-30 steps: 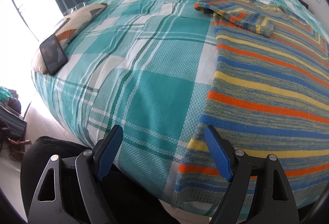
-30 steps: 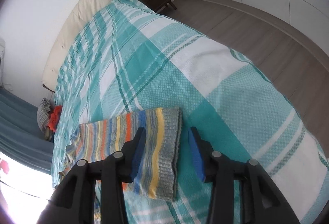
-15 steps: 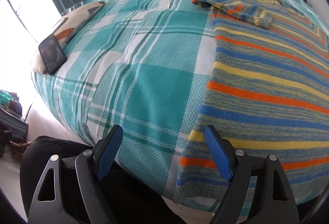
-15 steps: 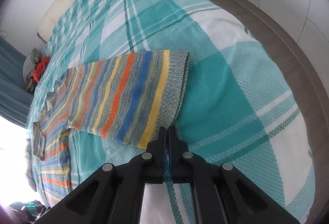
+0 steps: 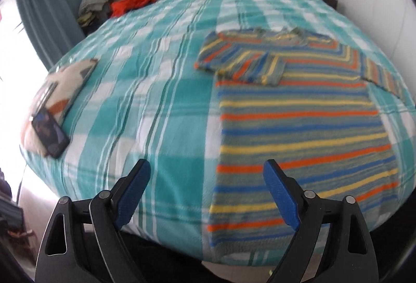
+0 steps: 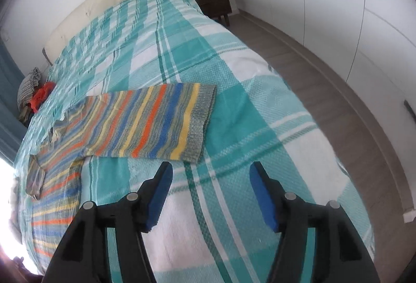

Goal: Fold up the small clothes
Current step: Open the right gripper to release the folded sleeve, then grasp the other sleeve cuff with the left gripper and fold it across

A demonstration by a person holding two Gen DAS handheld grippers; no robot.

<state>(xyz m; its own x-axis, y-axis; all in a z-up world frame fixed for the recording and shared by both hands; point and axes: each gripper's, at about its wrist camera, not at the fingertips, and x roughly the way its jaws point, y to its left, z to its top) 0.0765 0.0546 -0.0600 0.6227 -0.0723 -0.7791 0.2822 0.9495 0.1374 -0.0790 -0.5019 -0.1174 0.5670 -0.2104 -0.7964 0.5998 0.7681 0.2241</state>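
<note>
The striped knit sweater (image 5: 299, 127) lies flat on the teal plaid bedspread (image 5: 156, 101), gripped by neither tool; the right gripper (image 6: 210, 194) hangs over bare bedspread just short of the sweater's right sleeve (image 6: 156, 124), its blue pads parted with nothing between them; those jaws have just been opening, and half a second ago they were clamped shut close against the sleeve's cuff, so the sleeve now reads as let go, laid out straight to the side of the sweater's body and not yet folded in. The left gripper (image 5: 205, 194) is spread wide and empty as well, its jaws having just widened a little further; it has lifted away from the sweater's hem, so that the whole garment now shows where a second ago only its lower half did; one pad stands over the sweater's left edge, the other over plain bedspread beside it. The sweater's left sleeve (image 5: 241, 67) is already folded across its chest. Well away from the sweater, toward the window side, a phone (image 5: 50, 136) rests on a cushion (image 5: 65, 90); beyond the sweater's collar, at the bed's far corner, sits a heap of clothes (image 5: 117, 4). My judgement: one sleeve is done, the other is smoothed and waiting, and both hands are free for the next fold.
</note>
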